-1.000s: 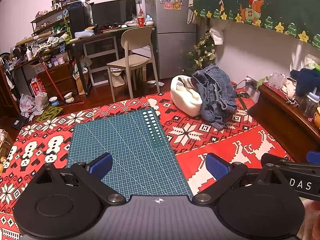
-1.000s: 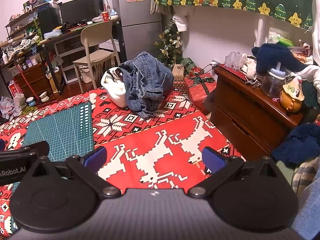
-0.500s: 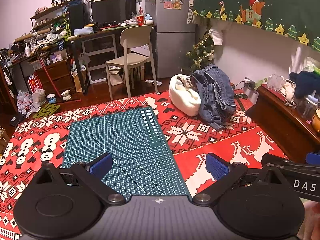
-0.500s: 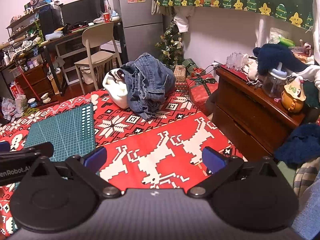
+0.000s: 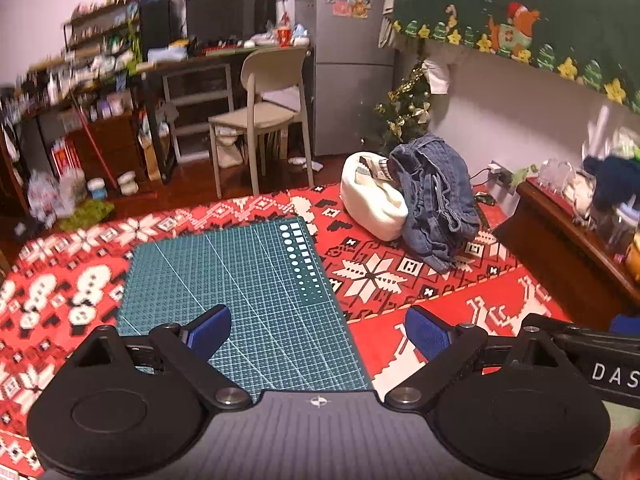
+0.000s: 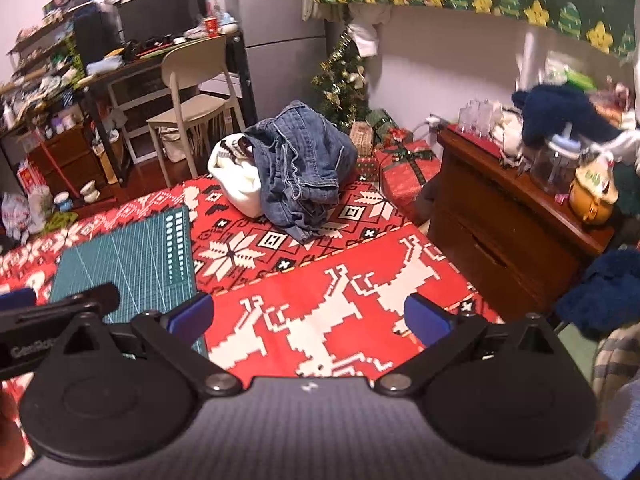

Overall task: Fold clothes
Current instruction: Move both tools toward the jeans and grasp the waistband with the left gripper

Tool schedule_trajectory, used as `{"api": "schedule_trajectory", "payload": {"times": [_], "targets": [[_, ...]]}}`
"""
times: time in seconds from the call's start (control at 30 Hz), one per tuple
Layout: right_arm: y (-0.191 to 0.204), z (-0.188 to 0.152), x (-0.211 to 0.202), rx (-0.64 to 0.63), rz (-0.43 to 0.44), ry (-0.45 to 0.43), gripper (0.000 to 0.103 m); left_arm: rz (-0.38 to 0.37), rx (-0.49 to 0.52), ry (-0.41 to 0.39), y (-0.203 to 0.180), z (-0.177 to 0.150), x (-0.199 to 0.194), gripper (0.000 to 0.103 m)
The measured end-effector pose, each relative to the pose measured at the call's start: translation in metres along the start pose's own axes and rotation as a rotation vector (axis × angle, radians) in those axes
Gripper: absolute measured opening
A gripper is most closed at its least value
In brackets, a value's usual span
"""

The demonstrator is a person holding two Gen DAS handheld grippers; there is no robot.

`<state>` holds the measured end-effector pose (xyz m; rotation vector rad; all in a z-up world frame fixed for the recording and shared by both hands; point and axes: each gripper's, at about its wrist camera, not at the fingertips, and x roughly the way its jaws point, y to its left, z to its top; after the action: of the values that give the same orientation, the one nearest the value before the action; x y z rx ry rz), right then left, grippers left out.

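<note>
**Both grippers released, clothes pile far ahead**

Left wrist view: left gripper fingers spread wide, holding nothing. Green cutting mat lies under and ahead of the left finger, on the red patterned blanket. Denim jeans sit crumpled well ahead, past the right finger, draped against a white garment just to their left. Beige chair further back. Right gripper's arm pokes in at the right edge.

Right wrist view: right gripper fingers also wide apart, empty, over the blanket. Jeans well ahead between the fingers, touching the white garment on their left. Mat ahead of the left finger. Wooden cabinet beyond the right finger.
</note>
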<state>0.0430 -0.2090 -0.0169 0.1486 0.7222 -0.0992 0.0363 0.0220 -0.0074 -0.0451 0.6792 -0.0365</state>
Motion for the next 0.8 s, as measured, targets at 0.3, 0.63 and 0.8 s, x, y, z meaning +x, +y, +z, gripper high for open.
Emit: {"api": "schedule_trajectory", "payload": {"times": [0.3, 0.63, 0.8], "targets": [[0.017, 0.054, 0.051, -0.046, 0.001, -0.072, 0.102, -0.028, -0.066, -0.046, 0.02, 0.022, 0.031, 0.098], [0.019, 0.072, 0.131, -0.143, -0.017, -0.154, 0.102, 0.065, 0.004, -0.041, 0.007, 0.031, 0.078, 0.098], [0.001, 0.064, 0.16, -0.176, -0.012, -0.161, 0.102, -0.01, 0.04, -0.032, -0.01, 0.039, 0.1, 0.098]]}}
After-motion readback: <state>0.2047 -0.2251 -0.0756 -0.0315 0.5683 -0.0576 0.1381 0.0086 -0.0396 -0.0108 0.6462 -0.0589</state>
